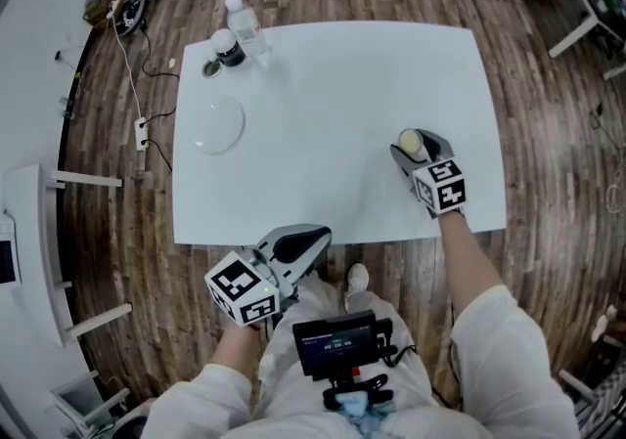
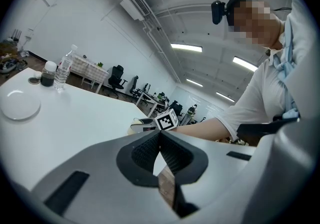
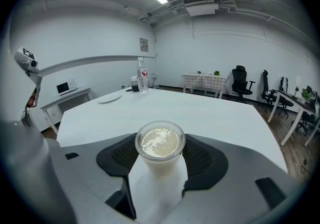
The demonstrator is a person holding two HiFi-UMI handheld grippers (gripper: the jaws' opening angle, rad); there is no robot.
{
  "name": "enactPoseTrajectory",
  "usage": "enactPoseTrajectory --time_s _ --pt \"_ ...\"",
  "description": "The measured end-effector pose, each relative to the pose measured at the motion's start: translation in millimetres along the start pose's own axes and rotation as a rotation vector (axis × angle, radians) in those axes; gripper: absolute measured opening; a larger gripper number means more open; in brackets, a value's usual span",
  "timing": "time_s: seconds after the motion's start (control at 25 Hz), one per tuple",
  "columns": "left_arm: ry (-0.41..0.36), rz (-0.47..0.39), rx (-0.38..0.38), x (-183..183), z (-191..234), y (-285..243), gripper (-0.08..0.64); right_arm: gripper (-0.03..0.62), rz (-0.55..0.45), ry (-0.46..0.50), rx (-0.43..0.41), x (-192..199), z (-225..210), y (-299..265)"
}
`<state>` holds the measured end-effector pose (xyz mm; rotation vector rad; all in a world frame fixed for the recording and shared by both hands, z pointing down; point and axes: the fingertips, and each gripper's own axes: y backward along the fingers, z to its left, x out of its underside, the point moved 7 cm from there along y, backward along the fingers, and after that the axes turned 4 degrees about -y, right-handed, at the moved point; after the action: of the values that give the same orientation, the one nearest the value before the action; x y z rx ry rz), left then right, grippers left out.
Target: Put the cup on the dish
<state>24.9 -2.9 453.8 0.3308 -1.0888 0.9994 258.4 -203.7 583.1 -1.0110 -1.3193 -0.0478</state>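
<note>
A clear cup (image 1: 412,142) (image 3: 160,143) of pale milky drink stands on the white table (image 1: 333,85) near its right side. My right gripper (image 1: 416,149) (image 3: 160,155) is around it, and both pads lie against the cup's sides. The dish (image 1: 217,124) (image 2: 20,106) (image 3: 109,98), a white plate with nothing on it, lies far off at the table's left side. My left gripper (image 1: 308,237) (image 2: 160,135) hangs off the table's near edge, shut with nothing in it, its pads meeting at the tip.
At the table's far left corner stand a water bottle (image 1: 245,21) and a dark jar (image 1: 228,48), with a small lid (image 1: 211,68) next to them. Cables and a power strip (image 1: 142,134) lie on the wood floor to the left.
</note>
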Motion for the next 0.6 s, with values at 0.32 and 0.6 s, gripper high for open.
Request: enactPoseTrajectory --time_s 0.32,0.6 --pt "0.000 -0.003 -0.012 0.7 0.0 5.6 0.002 0.285 -0.004 0.000 0.003 -1.8 -0.6 1.3" --pt "0.004 -0.015 -0.028 2.7 4.0 14.6 0.000 0.285 -0.001 -0.002 -0.001 -3.9 4.0 -2.8"
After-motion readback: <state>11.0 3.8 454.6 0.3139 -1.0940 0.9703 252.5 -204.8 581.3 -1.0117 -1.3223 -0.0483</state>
